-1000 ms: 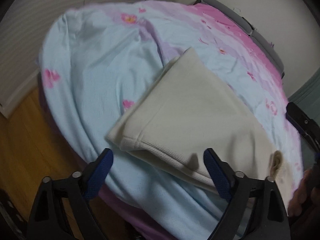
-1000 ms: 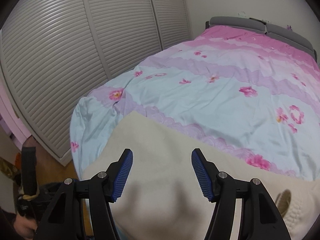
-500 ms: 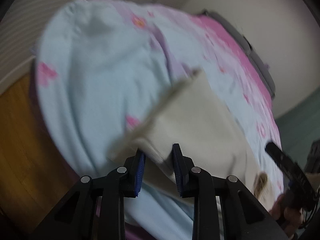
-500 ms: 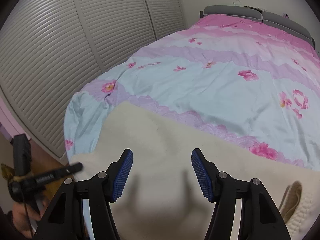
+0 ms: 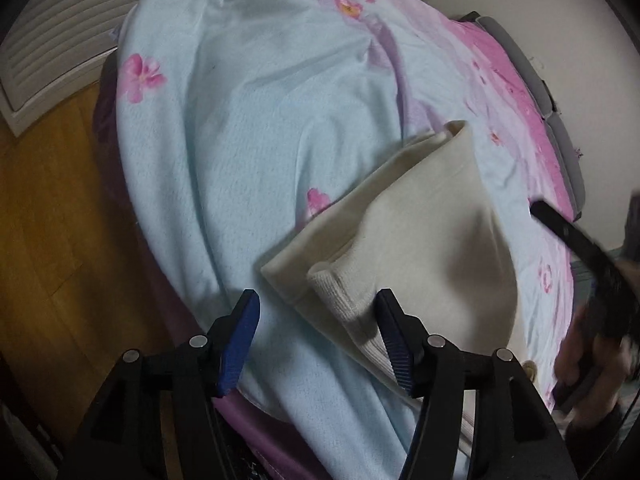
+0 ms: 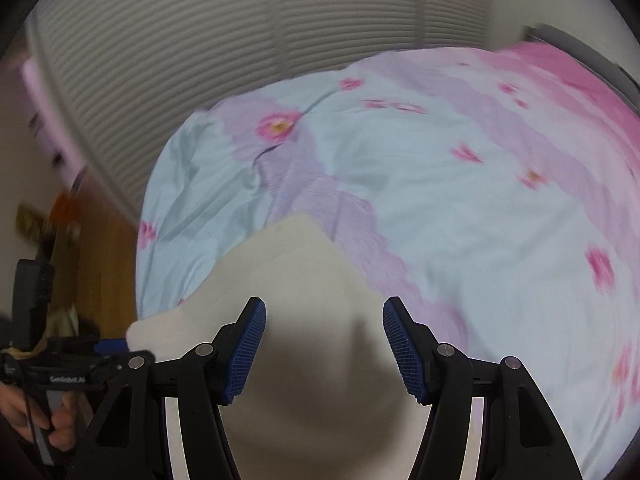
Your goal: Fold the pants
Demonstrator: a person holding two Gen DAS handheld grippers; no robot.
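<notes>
Folded cream pants point(image 5: 420, 240) lie near the bed's front corner on a pale blue and pink flowered cover point(image 5: 260, 140). Their ribbed hem point(image 5: 340, 296) rests between the jaws of my left gripper point(image 5: 317, 294), close to the right finger. Those jaws are opening and the pads do not press on the cloth. My right gripper point(image 6: 324, 302) hovers open over the middle of the pants point(image 6: 296, 264) with nothing held. Each gripper shows at the edge of the other's view, held in a hand point(image 6: 60, 420).
A wooden floor point(image 5: 52, 220) lies to the left of the bed. White louvered doors point(image 6: 240, 40) stand behind it. A grey headboard point(image 5: 560, 128) closes the far end. The flowered cover point(image 6: 440, 200) spreads wide to the right of the pants.
My left gripper pinched in on the ribbed hem, then spread apart again and rolled. The right gripper swept sideways over the pants toward their far corner, still open.
</notes>
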